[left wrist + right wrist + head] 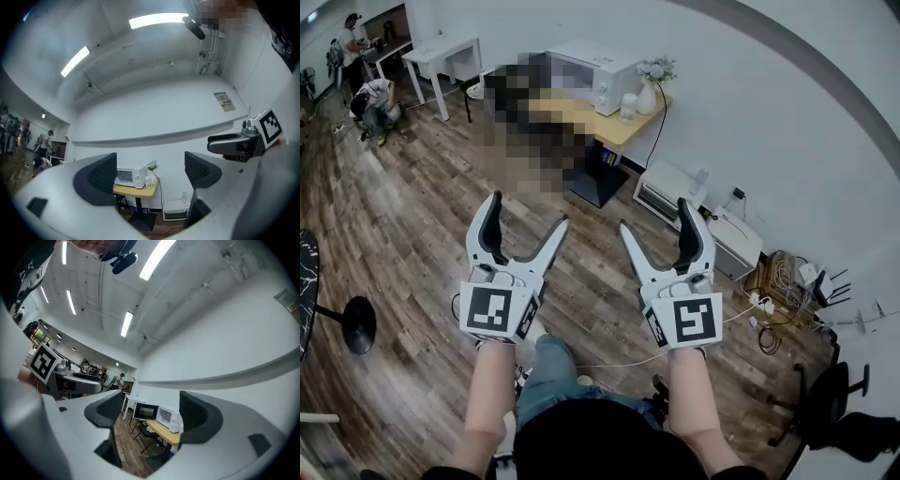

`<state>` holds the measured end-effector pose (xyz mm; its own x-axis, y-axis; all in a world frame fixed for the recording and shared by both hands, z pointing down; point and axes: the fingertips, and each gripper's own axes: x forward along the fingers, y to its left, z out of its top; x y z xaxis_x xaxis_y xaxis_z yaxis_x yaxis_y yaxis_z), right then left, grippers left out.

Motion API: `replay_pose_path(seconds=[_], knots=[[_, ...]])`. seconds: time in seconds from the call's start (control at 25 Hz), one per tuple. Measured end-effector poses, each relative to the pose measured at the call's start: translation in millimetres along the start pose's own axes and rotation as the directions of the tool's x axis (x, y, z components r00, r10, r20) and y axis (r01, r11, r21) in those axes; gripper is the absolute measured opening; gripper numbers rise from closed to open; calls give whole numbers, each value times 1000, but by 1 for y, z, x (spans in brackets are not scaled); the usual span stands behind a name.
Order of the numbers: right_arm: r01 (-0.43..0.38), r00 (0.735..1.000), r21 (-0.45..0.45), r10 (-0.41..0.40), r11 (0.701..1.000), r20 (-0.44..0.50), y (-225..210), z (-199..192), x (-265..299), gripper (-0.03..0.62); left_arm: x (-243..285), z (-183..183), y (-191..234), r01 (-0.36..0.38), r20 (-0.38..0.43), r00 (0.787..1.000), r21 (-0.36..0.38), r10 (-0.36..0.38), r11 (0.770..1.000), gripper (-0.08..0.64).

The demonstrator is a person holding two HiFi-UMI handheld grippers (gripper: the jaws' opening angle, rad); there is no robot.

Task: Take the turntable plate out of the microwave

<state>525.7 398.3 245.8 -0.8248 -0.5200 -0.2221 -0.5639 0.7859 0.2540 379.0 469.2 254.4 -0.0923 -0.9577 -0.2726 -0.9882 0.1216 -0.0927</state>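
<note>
Microwave (614, 82) on desk (619, 127), well across wood floor (412, 216)

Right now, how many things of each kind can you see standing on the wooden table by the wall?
Microwave: 1
Vase with flowers: 1
Small pale container: 1
Total: 3, on the part of the table not blurred.

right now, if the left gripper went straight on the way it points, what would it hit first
Nothing close. The left gripper is open, and the way looks free up to the microwave on the table across the room, or perhaps the wall just above it; depth is unclear.
</note>
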Motion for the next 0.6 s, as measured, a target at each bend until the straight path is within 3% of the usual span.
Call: replay_pose_path(seconds=[0.36,0.6], knots=[[-52,998,105,55,993,-27,3,-23,39,368,22,-17,32,-32,-31,999,-17,32,999,439],[-76,996,80,79,994,-41,-6,-38,100,367,68,-35,70,-38,-18,999,-27,37,999,437]])
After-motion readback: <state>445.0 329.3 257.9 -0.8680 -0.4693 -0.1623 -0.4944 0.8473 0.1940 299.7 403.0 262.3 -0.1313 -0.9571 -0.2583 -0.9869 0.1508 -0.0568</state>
